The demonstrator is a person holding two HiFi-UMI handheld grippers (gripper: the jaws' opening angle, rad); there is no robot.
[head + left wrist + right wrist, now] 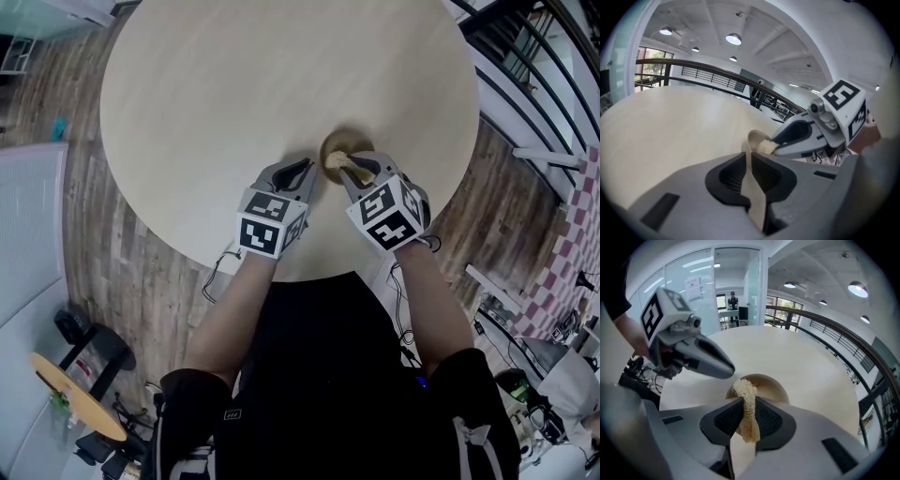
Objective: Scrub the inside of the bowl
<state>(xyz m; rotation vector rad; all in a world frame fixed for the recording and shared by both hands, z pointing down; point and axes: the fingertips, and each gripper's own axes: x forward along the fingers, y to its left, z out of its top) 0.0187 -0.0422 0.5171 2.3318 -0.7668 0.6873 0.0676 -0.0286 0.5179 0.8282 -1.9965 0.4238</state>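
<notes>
Nearest the person, the 2 grippers meet at the bowl [336, 141], which sits on the near-right part of the round table [281, 84]. The right gripper [747, 401] is clamped on a strip of loofah [746, 390], and its frayed end pokes out past the pads and hangs over the bowl's hollow; from the left gripper view it seems to sit low against the inner wall, though I cannot tell whether it presses. The left gripper [749, 157] has its jaws drawn to a narrow slit at the bowl's near rim, apparently pinching it to hold the bowl steady.

As for progress, I judge the scrubbing to be under way rather than finished: the scrubber is in the bowl and the bowl is braced, but the inside looks plain tan and dry, with no foam, water or dirt to show which parts are done. The far wall and the bottom probably need passes yet.

Nothing stands in the way on the table, which is bare apart from the bowl; the only crowding is the 2 grippers themselves, tips close together at 1 rim. Thin cables [220, 272] trail off the table's near edge. Farther out are a plank floor, a small round stool [75, 394] at lower left, a dark railing [525, 56] beyond the table, and – far off in the right gripper view – a glass partition [689, 282].
</notes>
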